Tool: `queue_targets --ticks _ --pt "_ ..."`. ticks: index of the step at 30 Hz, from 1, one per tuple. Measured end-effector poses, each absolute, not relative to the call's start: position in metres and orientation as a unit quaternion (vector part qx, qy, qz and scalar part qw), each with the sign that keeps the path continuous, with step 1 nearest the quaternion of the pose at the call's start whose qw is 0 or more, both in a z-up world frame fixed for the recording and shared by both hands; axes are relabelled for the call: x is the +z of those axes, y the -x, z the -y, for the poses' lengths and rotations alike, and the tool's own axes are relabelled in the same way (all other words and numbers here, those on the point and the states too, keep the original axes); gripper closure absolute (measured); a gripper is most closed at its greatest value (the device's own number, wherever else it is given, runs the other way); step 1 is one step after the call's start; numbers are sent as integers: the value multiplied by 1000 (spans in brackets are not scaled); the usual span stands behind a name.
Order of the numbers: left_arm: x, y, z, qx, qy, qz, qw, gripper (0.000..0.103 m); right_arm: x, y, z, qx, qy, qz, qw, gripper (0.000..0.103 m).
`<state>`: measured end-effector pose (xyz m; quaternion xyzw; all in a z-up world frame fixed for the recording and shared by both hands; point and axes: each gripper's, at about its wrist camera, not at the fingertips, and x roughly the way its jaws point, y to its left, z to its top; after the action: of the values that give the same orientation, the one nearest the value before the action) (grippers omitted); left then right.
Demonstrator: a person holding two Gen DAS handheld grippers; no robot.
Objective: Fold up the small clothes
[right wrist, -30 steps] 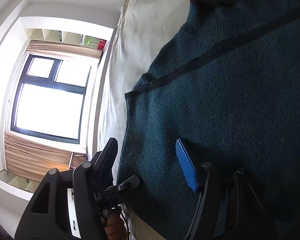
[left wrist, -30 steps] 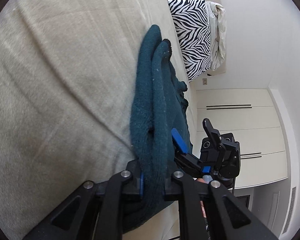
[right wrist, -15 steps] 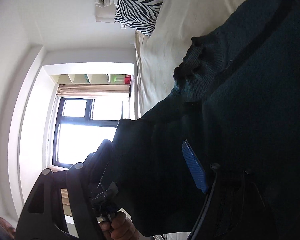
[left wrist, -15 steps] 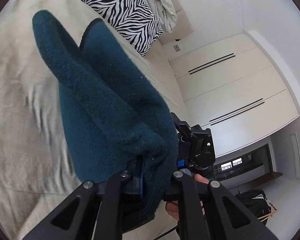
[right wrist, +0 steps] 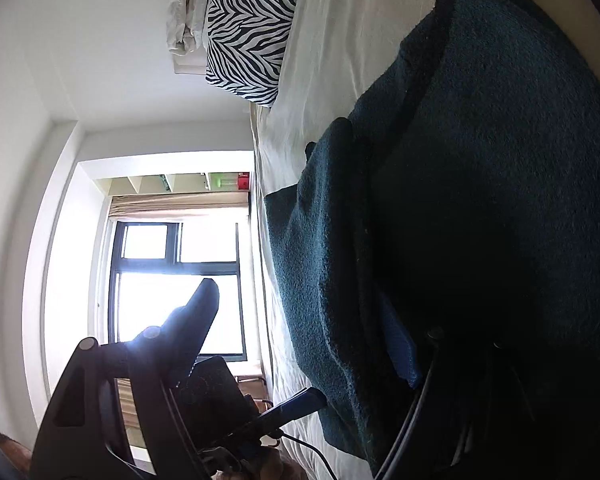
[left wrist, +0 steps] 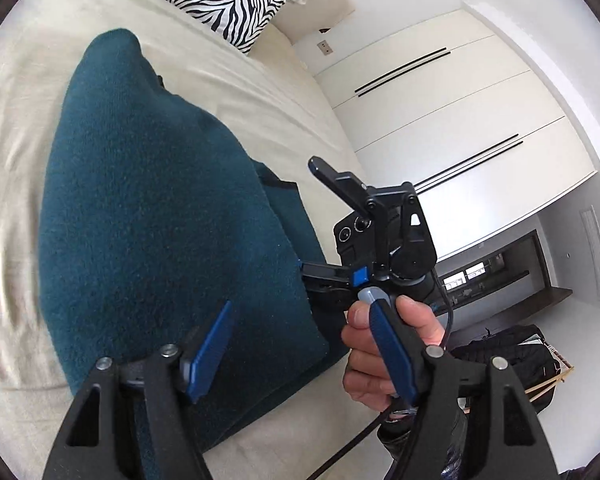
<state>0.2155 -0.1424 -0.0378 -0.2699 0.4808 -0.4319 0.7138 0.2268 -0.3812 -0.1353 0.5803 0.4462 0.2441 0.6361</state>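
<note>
The left gripper (left wrist: 300, 344), jaws just sprung apart and empty, hovers just above the folded teal sweater (left wrist: 160, 216), while the right gripper (right wrist: 300, 340) stands open alongside.

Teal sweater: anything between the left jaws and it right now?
Nothing visible. The left gripper has just been opening, its jaws wide apart with nothing clamped, and the folded teal sweater lies directly below and ahead on the bed. The right gripper sits at the sweater's far edge, off to the side.
</note>
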Motion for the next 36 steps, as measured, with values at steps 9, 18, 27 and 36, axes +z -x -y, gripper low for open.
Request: queue_targets --ticks 9,18,27,36 --pt "-61 -210 96 -395 304 -486 718 30 -123 -232 355 201 -466 -518 688 50" --pt "-56 -210 122 -391 268 -488 733 30 -102 -225 358 144 -357 -527 757 88" --pt "-45 -208 159 -393 226 -483 749 30 -88 -203 409 103 -351 -510 778 88" --pt "-25 -212 180 -410 180 -459 767 36 -98 -184 438 88 -377 -491 780 89"
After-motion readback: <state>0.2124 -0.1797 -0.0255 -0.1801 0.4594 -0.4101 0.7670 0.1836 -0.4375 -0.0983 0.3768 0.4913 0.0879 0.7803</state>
